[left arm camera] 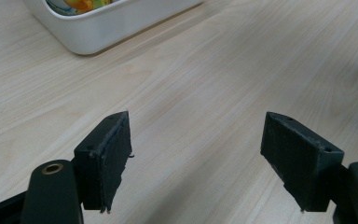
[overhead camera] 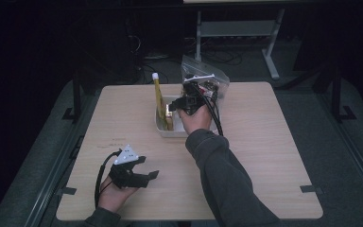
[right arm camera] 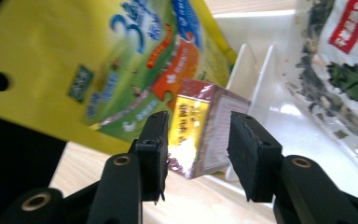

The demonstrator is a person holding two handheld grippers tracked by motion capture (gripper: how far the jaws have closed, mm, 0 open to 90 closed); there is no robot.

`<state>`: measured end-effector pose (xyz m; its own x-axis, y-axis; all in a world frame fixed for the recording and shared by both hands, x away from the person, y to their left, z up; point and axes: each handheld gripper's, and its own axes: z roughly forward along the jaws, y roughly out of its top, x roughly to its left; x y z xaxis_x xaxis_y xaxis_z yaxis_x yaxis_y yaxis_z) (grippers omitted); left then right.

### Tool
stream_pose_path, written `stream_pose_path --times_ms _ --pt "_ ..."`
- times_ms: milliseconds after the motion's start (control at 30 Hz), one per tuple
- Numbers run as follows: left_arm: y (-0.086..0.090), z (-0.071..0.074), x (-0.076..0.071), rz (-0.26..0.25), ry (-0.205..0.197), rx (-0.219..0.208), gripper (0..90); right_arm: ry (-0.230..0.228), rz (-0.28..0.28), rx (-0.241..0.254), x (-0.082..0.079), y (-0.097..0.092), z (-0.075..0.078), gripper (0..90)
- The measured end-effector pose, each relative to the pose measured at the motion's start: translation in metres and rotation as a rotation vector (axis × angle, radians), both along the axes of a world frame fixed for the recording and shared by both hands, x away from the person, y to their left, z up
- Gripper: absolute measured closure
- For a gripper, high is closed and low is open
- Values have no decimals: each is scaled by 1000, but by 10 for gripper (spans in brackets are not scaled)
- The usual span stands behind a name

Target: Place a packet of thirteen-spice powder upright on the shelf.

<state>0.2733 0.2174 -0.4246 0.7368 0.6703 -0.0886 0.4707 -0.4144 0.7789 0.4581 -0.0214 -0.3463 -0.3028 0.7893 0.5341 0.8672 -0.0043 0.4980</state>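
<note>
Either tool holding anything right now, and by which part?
Left tool: open over bare table. Right tool straddles the small box at its lower corner; a clamped grip cannot be told.

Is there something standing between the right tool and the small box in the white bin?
Nothing visible does. In the right gripper view the small box sits right between the open jaws of the right tool, which do not press on it yet. The yellow packet stands to one side, behind the box.
</note>
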Motion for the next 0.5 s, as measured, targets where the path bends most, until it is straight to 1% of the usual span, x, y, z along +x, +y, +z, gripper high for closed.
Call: stream_pose_path --times_ms 200,233,267,300,400,500 --pt "2 -1 1 4 5 -5 238 14 -22 -11 13 -1 -9 575" --pt "2 -1 1 2 4 -3 238 21 -28 -7 15 -2 -11 569" --pt "3 -1 2 3 4 -2 238 23 -40 10 17 -3 -13 569" --pt "3 -1 2 3 5 -1 238 17 -42 11 18 -4 -14 569" --pt "4 -1 2 3 3 1 238 16 -51 29 22 -4 -16 565" --pt "5 0 2 3 2 -2 238 10 -53 27 27 -3 -16 551"
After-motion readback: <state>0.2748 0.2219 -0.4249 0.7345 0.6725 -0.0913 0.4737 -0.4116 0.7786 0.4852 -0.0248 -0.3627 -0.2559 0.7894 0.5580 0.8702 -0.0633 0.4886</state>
